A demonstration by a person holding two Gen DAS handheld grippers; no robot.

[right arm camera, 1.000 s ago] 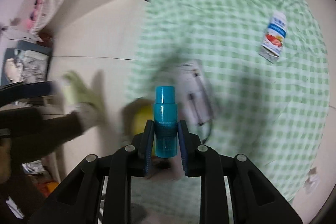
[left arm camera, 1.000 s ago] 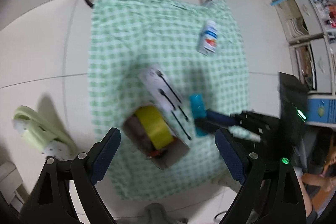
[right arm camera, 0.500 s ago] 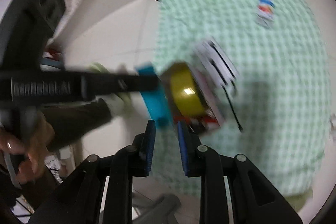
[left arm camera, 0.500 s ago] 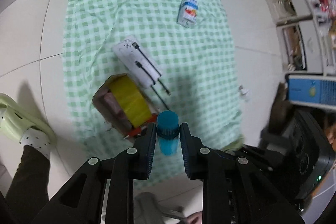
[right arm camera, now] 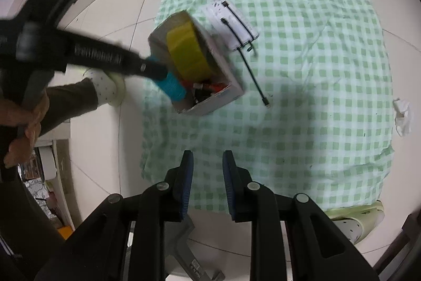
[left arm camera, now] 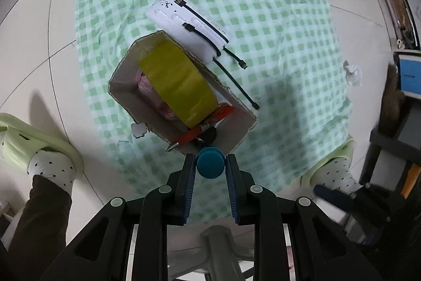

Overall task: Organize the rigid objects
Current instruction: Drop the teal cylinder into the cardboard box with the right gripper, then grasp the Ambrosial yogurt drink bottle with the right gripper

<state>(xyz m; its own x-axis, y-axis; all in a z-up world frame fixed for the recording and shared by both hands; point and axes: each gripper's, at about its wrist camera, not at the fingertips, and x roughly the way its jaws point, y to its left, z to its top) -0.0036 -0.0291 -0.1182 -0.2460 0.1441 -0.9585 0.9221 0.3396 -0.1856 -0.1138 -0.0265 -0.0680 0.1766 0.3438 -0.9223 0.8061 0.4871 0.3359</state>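
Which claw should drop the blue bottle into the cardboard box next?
Left. The left claw already grips the blue bottle right at the cardboard box rim; the right claw is empty, over the checked cloth.

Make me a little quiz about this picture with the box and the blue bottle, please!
1. True or false: the left gripper holds the blue bottle over the cardboard box.
2. What big yellow thing stands in the box? A) banana B) roll of tape C) cup
3. Fill in: the white power bank lies on the green checked ___, beside the box.

Key:
1. True. In the right wrist view the bottle hangs at the box's open end, and the right gripper holds nothing.
2. B
3. cloth
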